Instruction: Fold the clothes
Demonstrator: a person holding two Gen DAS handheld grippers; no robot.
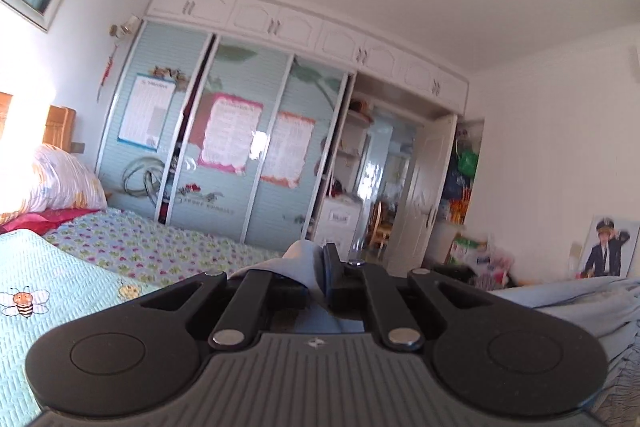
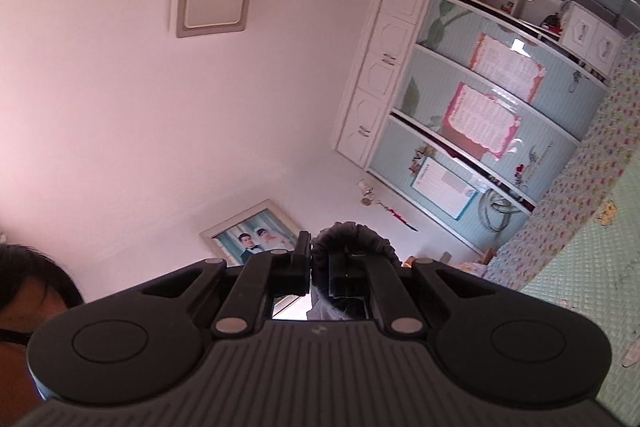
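Both tools were clenched on cloth: the left hand-held gripper (image 1: 318, 267) pinched a pale blue garment (image 1: 560, 301) trailing right over the bed (image 1: 120, 247), while the right hand-held gripper (image 2: 319, 263) held a dark ruffled edge (image 2: 352, 231) aloft. Seemingly mid-lift; next, a careful lay-down.
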